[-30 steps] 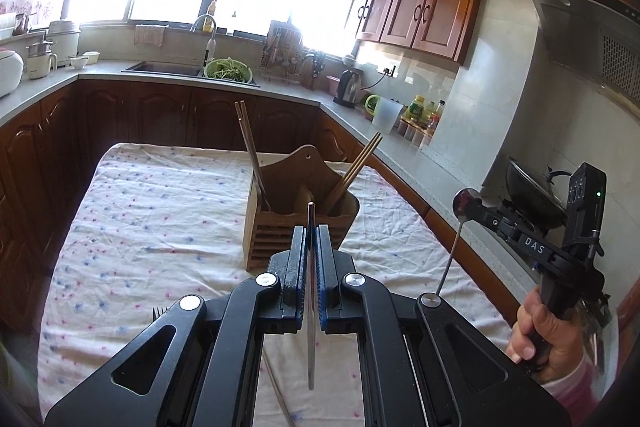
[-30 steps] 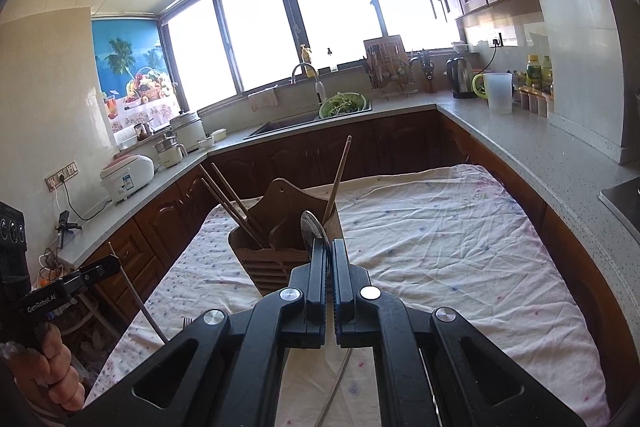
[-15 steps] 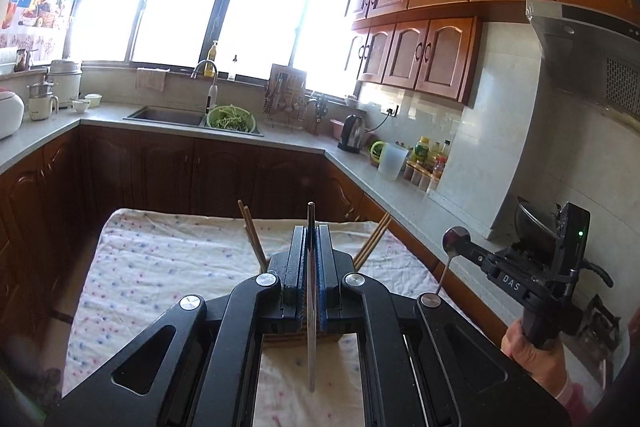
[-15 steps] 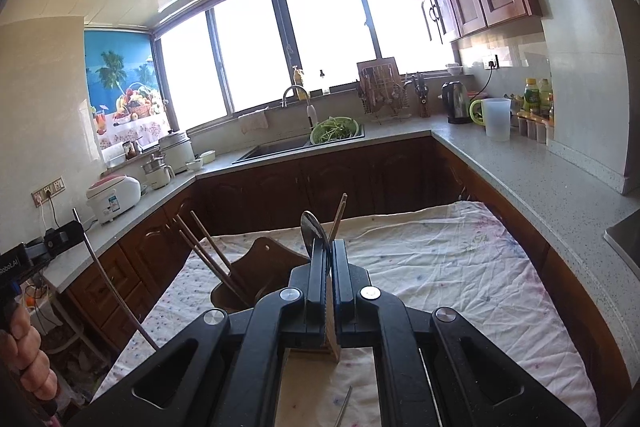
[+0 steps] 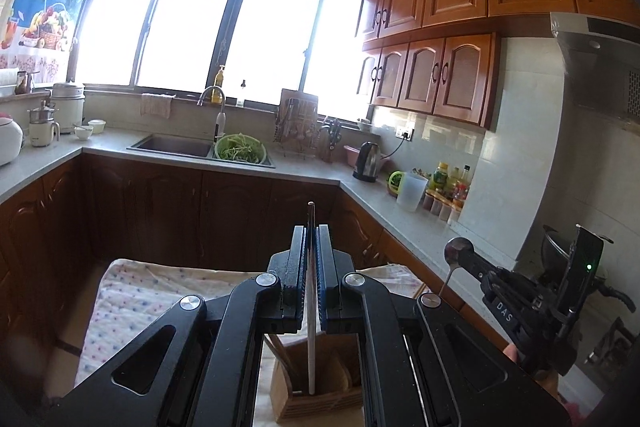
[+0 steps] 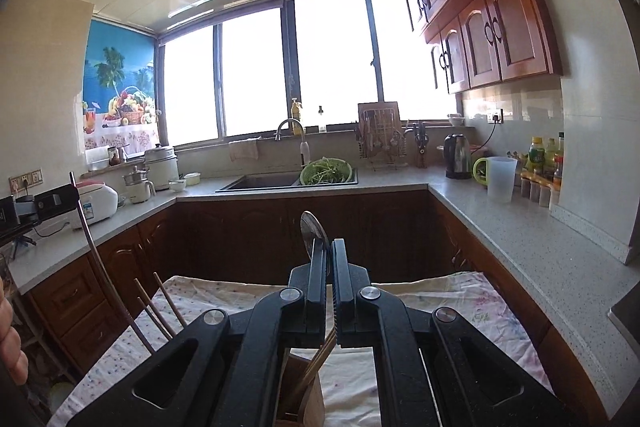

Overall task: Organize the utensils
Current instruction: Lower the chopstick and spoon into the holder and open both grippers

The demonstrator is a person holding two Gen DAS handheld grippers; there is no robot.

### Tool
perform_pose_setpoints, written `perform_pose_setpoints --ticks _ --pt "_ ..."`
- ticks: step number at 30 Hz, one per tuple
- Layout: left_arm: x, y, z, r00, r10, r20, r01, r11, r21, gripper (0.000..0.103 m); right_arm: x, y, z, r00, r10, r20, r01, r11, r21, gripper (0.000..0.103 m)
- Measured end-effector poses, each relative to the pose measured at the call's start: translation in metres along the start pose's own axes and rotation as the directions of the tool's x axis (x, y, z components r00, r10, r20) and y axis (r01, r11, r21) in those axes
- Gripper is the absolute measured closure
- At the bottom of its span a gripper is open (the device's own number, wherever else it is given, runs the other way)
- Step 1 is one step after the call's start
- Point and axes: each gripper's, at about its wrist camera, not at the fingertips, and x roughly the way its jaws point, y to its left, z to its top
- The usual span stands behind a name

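The left gripper [image 5: 311, 301] is clamped on a thin, flat metal utensil handle [image 5: 311, 343] held upright, its lower end reaching down into the slatted wooden utensil holder [image 5: 316, 399] that stands on the white, dot-patterned cloth [image 5: 132, 303] covering the table. The right gripper [image 6: 328, 303] is closed on a shiny steel spoon [image 6: 313, 229], bowl end up above the fingers; its handle is hidden behind the jaws. In the right wrist view the holder sits directly under that gripper, with wooden chopsticks [image 6: 160, 311] leaning out of its left side. In the left wrist view the spoon [image 5: 455, 253] hangs off to the right, above the holder's level. The step in hand looks like dropping both utensils into the holder, the left one nearly seated. Next, the left jaws should part only once the handle's tip sits inside a compartment, so it falls straight; the right gripper needs to lower the spoon handle-first into a free slot, clear of the chopsticks. Which compartment each tip is over cannot be told.
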Motion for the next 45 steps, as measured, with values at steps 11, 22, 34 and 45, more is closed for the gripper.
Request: perform_pose_setpoints --ticks 11,22,34,45 --pt "0.040 0.007 -0.048 0.998 0.020 -0.067 -0.022 1.000 -0.019 0.100 0.035 0.020 -0.049 0.999 -0.025 -0.022 0.023 0.997 -0.077 0.101" --pt "0.048 0.003 -0.089 0.989 0.019 -0.149 -0.021 1.000 -0.011 0.100 0.039 0.018 -0.084 0.994 -0.012 -0.112 0.006 0.999 -0.054 0.101" --pt "0.047 0.006 -0.091 0.986 0.036 -0.160 -0.037 0.999 0.001 0.099 0.043 0.008 -0.088 0.981 0.024 -0.194 -0.028 0.999 -0.016 0.101" --pt "0.039 0.008 -0.090 0.982 0.040 -0.186 -0.043 0.999 -0.017 0.090 0.031 -0.010 -0.084 0.981 0.023 -0.192 -0.009 0.997 0.072 0.068"
